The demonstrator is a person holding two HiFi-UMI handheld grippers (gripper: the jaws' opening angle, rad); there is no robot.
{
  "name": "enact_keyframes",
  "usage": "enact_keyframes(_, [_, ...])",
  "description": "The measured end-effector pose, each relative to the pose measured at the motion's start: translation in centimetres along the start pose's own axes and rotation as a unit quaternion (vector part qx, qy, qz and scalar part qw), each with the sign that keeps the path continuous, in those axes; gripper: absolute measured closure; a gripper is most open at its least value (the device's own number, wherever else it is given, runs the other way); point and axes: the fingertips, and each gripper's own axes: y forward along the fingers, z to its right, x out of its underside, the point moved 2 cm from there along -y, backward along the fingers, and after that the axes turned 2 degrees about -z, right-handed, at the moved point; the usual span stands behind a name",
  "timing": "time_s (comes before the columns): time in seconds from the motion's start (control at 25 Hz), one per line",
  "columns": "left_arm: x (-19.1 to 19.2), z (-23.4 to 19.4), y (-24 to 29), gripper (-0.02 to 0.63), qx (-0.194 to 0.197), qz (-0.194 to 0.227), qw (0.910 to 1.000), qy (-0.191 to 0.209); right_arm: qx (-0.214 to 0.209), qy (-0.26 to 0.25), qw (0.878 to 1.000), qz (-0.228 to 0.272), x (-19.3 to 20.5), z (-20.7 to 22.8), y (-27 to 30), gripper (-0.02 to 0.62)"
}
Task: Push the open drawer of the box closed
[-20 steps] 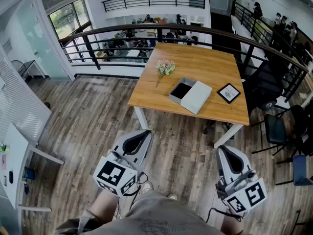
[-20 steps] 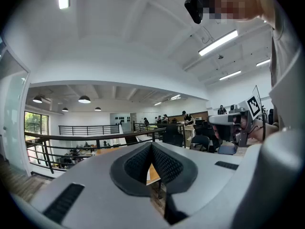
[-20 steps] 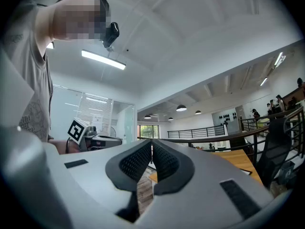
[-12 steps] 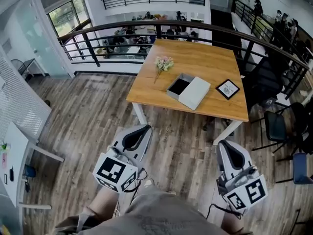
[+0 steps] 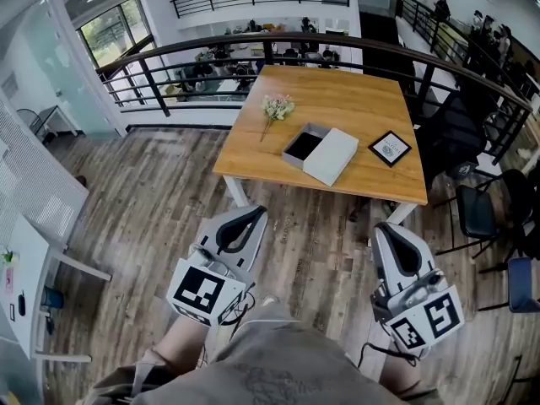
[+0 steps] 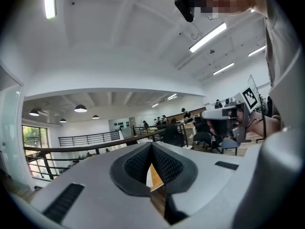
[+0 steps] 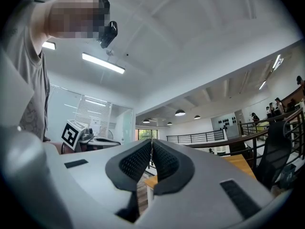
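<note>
On the wooden table [image 5: 337, 99], toward its near half: the white box [image 5: 336, 159], lying flat and skewed to the table edges. Drawer [image 5: 301, 146] slid out of the box's left end, still joined to it, open side up. Inside the drawer only a dark lining to be seen; too small to tell whether anything lies in it.

Just beyond the drawer, apart from it, a small bunch of pale flowers [image 5: 277, 108] flat on the wood. To the right of the box, not touching it, a small black-framed picture [image 5: 389, 148] set cornerwise near the table's right edge.

Well short of the table, over the plank floor [image 5: 160, 192], both tools held low in front of the person's legs. Left gripper [image 5: 251, 213] aimed roughly at the table's near left corner, jaws pressed together with nothing between them; in the left gripper view the ribbed pads [image 6: 164, 163] meeting at the tip, a sliver of table wood showing below. Right gripper [image 5: 390, 229] aimed toward the table's near right leg, jaws likewise closed on nothing, pads [image 7: 164, 161] together at the tip. Neither tool touching the box, the drawer or the table.

Behind the table a curved dark railing [image 5: 278, 42]; to its right, dark chairs [image 5: 477, 213].
</note>
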Motion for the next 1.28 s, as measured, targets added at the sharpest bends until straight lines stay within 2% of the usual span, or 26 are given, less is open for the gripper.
enact_keyframes(0.16, [1.6, -1.5, 0.6, 0.591, -0.031, -0.013, 0.9994, -0.007, -0.011, 0.01, 1.0, -0.021, 1.8, 0.3, 1.2, 0.558])
enact_keyframes(0.36, [2.7, -4.3, 1.9, 0.589, -0.079, 0.001, 0.9967, -0.019, 0.0, 0.02, 0.999, -0.032, 3.3, 2.3, 2.3, 0.558])
enact_keyframes(0.48, [3.1, -5.5, 3.4, 0.559, -0.087, 0.008, 0.996, -0.02, 0.011, 0.029, 0.999, -0.033, 4.2, 3.8, 3.2, 0.558])
enact_keyframes(0.56, [3.8, -6.4, 4.8, 0.487, -0.08, 0.002, 0.9965, -0.021, 0.016, 0.031, 0.999, -0.036, 4.8, 4.6, 4.1, 0.558])
enact_keyframes(0.8, [6.2, -10.5, 10.2, 0.486, -0.054, -0.027, 0.9981, -0.018, 0.03, 0.027, 0.998, -0.058, 6.1, 7.2, 8.6, 0.558])
enact_keyframes(1.08, [8.9, -16.7, 17.5, 0.486, -0.034, -0.068, 0.9971, -0.006, 0.047, 0.031, 0.994, -0.094, 8.5, 12.3, 15.9, 0.558])
enact_keyframes(1.16, [9.9, -18.6, 19.8, 0.486, -0.025, -0.083, 0.9962, 0.003, 0.053, 0.035, 0.992, -0.108, 9.5, 13.8, 18.2, 0.558])
enact_keyframes(1.28, [10.8, -20.9, 23.5, 0.486, 0.009, -0.099, 0.9945, 0.034, 0.058, 0.042, 0.989, -0.13, 10.7, 15.8, 21.7, 0.558])
